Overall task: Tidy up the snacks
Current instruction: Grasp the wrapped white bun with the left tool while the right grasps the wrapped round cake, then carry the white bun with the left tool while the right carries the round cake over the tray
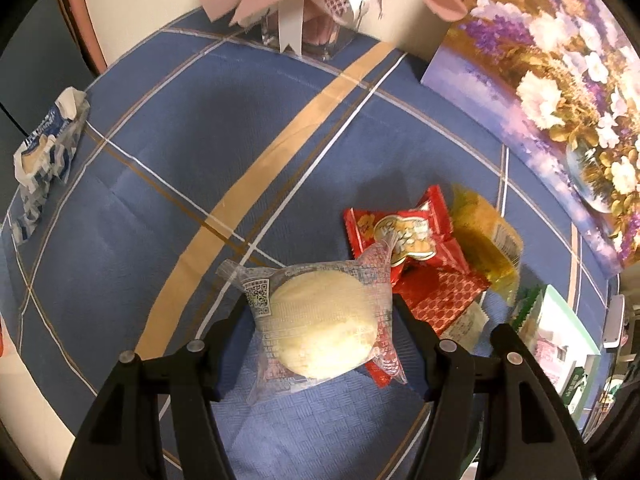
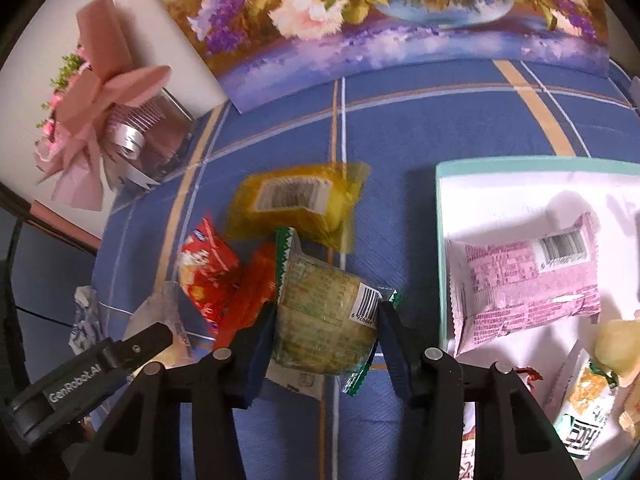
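My left gripper [image 1: 320, 318] is shut on a round pale pastry in a clear wrapper [image 1: 324, 322], a black finger on each side of it. Just right of it lie two red snack packs [image 1: 404, 236] and a yellow pack [image 1: 484, 240]. My right gripper [image 2: 326, 332] is shut on a green-edged clear pack with a pale cake and a barcode [image 2: 320, 316], its blue pads pressing both sides. Behind that pack lie the yellow pack [image 2: 292, 204] and the red packs [image 2: 208, 268]. A teal-rimmed white tray [image 2: 520, 165] on the right holds a pink pack [image 2: 524, 284] and other snacks.
A blue checked cloth [image 1: 160, 184] covers the table. A flower painting [image 2: 360, 20] leans at the back, and a pink bouquet in a clear box [image 2: 96, 120] stands at the back left. A blue-and-white wrapper [image 1: 48, 152] lies at the far left edge.
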The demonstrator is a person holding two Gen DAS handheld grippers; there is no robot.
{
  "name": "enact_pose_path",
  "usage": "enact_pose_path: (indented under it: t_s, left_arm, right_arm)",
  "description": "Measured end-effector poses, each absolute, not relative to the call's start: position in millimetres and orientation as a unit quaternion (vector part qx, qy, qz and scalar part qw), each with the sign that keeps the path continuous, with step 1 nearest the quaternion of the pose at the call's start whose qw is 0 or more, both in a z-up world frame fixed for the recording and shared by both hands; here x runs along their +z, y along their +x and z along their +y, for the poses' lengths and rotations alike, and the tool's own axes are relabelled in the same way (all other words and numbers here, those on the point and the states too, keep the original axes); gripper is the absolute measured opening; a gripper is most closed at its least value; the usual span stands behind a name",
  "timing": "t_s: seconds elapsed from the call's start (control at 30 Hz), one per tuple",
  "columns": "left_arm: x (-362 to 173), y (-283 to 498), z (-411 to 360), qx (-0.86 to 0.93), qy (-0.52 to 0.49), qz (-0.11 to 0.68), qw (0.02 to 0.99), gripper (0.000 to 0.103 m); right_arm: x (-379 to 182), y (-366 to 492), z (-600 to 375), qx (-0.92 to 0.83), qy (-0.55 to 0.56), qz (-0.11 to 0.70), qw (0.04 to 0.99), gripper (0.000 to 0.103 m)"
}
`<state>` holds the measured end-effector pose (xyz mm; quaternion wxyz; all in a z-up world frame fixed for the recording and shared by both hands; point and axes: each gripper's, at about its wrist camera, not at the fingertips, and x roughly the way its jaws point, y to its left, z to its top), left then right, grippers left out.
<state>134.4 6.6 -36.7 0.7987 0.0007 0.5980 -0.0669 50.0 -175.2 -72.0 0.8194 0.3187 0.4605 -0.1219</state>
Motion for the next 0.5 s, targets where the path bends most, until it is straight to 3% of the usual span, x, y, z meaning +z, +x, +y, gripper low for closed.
enact_pose_path:
  t_s: [0.5]
  left_arm:
    - [6, 117, -13, -0.091, 0.016, 0.553, 0.828, 0.067]
  right_arm:
    - [-23, 25, -191, -0.132, 0.327, 0.413, 0.840, 0.053]
